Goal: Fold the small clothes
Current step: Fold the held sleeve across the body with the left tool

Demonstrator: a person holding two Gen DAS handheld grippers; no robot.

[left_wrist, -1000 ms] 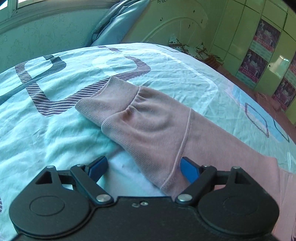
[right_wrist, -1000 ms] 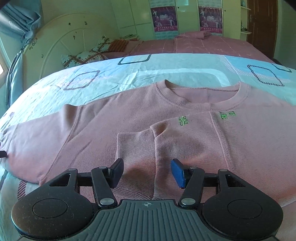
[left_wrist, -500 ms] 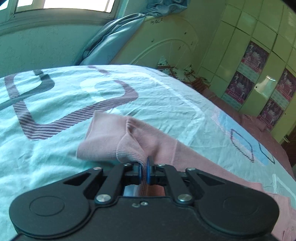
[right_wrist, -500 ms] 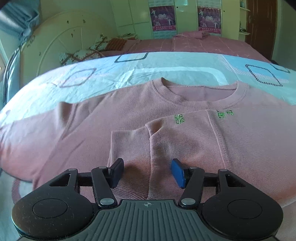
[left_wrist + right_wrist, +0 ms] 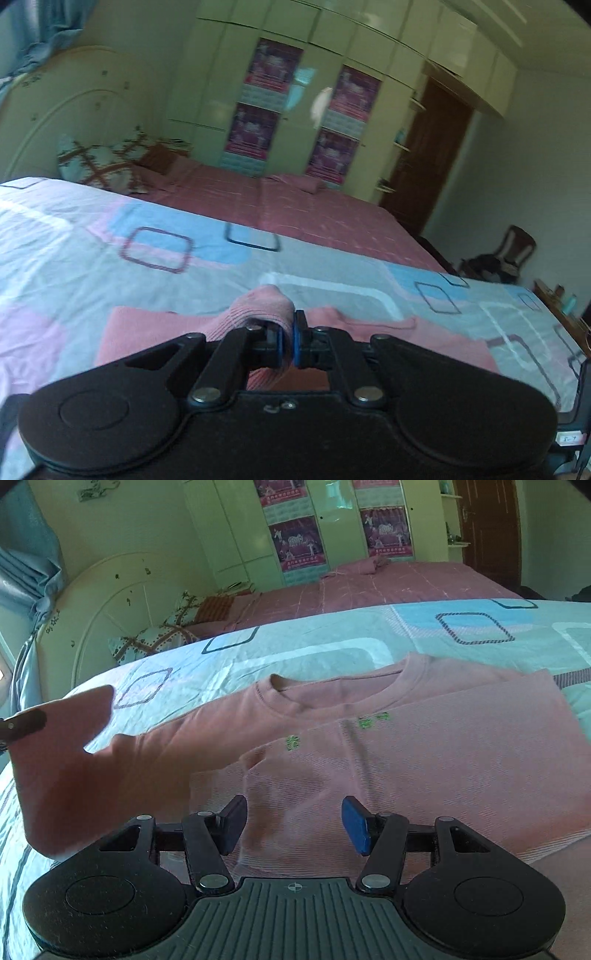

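Note:
A small pink long-sleeved sweater (image 5: 424,746) lies flat on the patterned bedsheet (image 5: 314,646), collar away from me, with one sleeve folded across its chest. My left gripper (image 5: 287,341) is shut on the cuff of the other sleeve (image 5: 264,308) and holds it lifted above the bed. That raised sleeve (image 5: 74,760) shows at the left of the right wrist view, with the left gripper's tip (image 5: 22,723) on it. My right gripper (image 5: 293,823) is open and empty, low over the sweater's lower front.
A cream headboard (image 5: 99,616) and a patterned pillow (image 5: 155,638) lie at the bed's far left. A second bed with a pink cover (image 5: 295,210) stands beyond. Green wardrobes (image 5: 295,110) and a brown door (image 5: 432,155) line the far wall.
My left gripper closed on the sleeve cuff, lifted it off the sheet and swung it toward the sweater's body. My right gripper stayed open over the sweater's front.

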